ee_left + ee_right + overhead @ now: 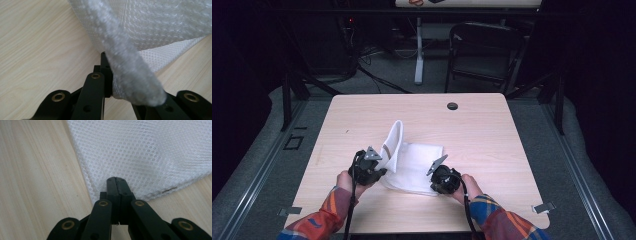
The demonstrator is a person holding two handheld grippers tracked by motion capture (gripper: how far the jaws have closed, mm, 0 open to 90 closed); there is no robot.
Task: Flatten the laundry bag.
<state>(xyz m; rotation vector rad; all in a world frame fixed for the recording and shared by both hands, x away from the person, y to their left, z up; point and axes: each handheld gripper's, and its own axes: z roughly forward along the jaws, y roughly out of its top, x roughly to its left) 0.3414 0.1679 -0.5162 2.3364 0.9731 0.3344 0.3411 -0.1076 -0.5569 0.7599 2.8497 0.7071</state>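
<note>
Cloth is the thing I am working on: a white mesh towel lying a little below the middle of the high view, on the pale wooden table. Most of it rests flat, but its left edge stands up in a tall curl toward the upper middle of the frame.

My left gripper sits at the lower left of the cloth, and I judge it is what keeps that edge raised. In the left gripper view the thick hemmed border runs diagonally across the frame and passes between the jaws, which look clamped on it. The hem hides the right jaw, though, so I read that grip as likely, not certain. Lifting by the hem makes sense: it is the stiffest part and gives a clean line to fold over.

My right gripper is at the lower right of the cloth. In the right gripper view its jaws are pressed together at the lower middle of the frame, with the mesh corner pinched between them against the wood. I take that as an anchor, keeping the near corner from sliding while the other side is carried across.

A black grommet sits in the table, well apart from the cloth, in the upper middle.
</note>
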